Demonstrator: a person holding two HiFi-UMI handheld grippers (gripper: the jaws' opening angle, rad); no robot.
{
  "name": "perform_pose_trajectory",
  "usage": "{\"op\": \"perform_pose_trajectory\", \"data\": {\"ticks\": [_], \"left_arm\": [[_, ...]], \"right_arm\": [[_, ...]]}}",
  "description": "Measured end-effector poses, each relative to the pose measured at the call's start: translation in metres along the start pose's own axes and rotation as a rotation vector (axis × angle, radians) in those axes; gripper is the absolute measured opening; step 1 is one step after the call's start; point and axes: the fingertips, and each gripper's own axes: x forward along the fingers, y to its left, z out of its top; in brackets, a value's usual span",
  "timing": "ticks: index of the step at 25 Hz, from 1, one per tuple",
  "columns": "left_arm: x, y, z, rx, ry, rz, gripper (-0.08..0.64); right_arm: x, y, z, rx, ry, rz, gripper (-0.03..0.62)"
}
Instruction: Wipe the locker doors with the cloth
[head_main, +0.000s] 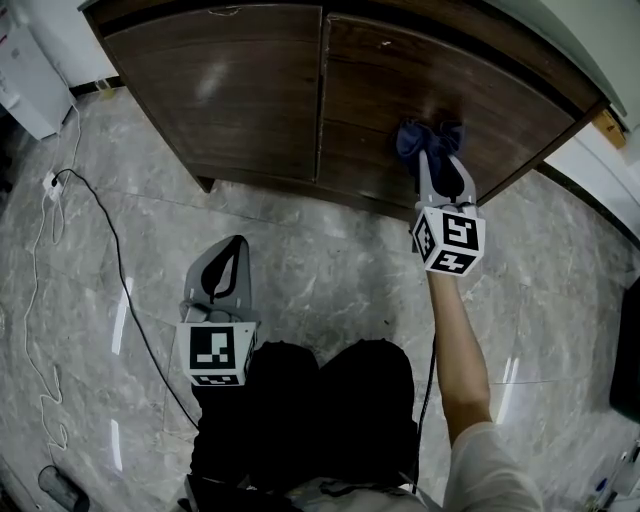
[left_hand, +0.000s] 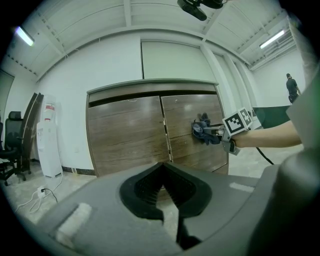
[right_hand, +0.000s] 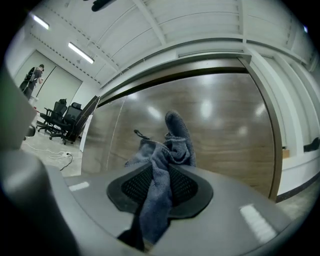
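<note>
Your right gripper (head_main: 437, 170) has its jaws closed on the cloth (right_hand: 167, 145), a blue-grey towelling rag. One strand runs back between the jaws, and the bunched bulk stands just ahead of their tips. That bulk sits against the right locker door (head_main: 470, 90), about mid-panel. It seems to touch the wood, though from these angles you cannot be sure of contact. Your left gripper (head_main: 234, 255) hangs well back from the doors, its jaws together on nothing, with the left locker door (head_main: 220, 95) ahead of them.

Expect the cloth to behave as light, soft and limp. It will fold and trail behind the jaws rather than push stiffly, so only the wad ahead of the tips does any wiping. Because you hold it by a fairly narrow strand, drag on the door may creep it out, and a hold deeper in the bunch is probably the safer one. The doors look hard, smooth and glossy, so the rag should glide. Keep the wad between the jaw tips and the veneer so the tips do not scuff it.
</note>
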Motion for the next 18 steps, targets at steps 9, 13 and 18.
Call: {"op": "perform_pose_trajectory", "data": {"ticks": [9, 13, 18], "left_arm": [[-0.002, 0.006, -0.001, 0.002, 0.000, 0.013, 0.000], [-0.002, 0.005, -0.007, -0.011, 0.025, 0.010, 0.000], [0.000, 0.004, -0.008, -0.010, 0.026, 0.004, 0.000]], "right_arm": [[0.005, 0.025, -0.078, -0.030, 0.125, 0.049, 0.098], [0.008, 0.035, -0.101, -0.057, 0.161, 0.070, 0.098], [0.009, 0.043, -0.123, -0.051, 0.199, 0.089, 0.098]]}}
